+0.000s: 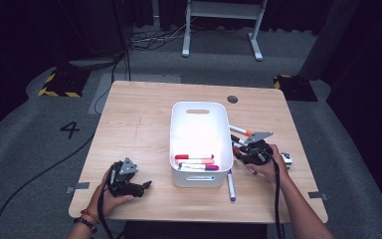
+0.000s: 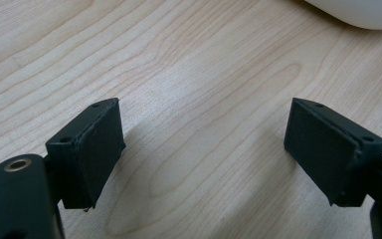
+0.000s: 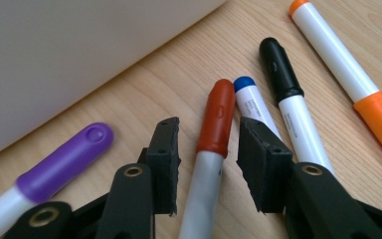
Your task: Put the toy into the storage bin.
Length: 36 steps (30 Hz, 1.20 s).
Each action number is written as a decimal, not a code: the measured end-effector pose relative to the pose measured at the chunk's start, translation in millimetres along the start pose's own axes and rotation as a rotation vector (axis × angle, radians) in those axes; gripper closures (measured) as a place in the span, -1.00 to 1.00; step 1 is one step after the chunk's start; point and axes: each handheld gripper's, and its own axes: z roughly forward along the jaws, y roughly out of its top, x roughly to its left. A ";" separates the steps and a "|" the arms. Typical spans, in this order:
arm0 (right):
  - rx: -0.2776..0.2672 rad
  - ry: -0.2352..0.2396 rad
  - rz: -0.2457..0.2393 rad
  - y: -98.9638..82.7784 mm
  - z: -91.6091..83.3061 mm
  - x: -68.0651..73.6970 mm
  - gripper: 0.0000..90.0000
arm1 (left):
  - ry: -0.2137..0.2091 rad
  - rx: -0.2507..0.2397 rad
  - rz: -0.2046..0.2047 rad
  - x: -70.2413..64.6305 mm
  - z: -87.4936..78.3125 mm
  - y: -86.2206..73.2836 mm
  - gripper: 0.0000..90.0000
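Note:
A white bin point(image 1: 199, 117) stands mid-table with several markers point(image 1: 196, 162) lying in its near end. Right of the bin, loose markers lie on the wood: purple-capped point(image 3: 64, 162), red-capped point(image 3: 214, 119), blue-capped point(image 3: 251, 97), black-capped point(image 3: 281, 69) and orange-capped point(image 3: 343, 64). My right gripper point(image 3: 209, 127) is low over them, its jaws partly open on either side of the red-capped marker, with a gap showing on the left side. My left gripper point(image 2: 204, 107) rests open and empty on bare wood at the table's front left point(image 1: 146, 185).
The bin's wall point(image 3: 79, 50) rises just left of the right gripper, and its corner point(image 2: 358, 12) lies ahead of the left one. A small grey device point(image 1: 287, 159) sits by the right hand. A round hole point(image 1: 232, 99) marks the table's back. Grey carpet surrounds the table.

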 end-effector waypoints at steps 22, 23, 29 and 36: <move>-0.033 0.049 0.081 -7.1 3.3 -2.5 0.65 | -0.001 0.000 0.000 0.0 -0.1 0.0 -0.64; -0.033 0.049 0.081 -7.1 3.3 -2.5 0.65 | -0.001 0.000 0.000 0.0 -0.1 0.0 -0.64; -0.129 0.078 0.072 -9.3 -26.6 -3.9 0.65 | -0.001 0.001 0.000 0.0 0.0 0.0 -0.64; -0.256 0.078 0.052 -3.5 -70.3 -7.1 0.65 | 0.000 0.000 0.000 0.0 0.0 0.0 -0.64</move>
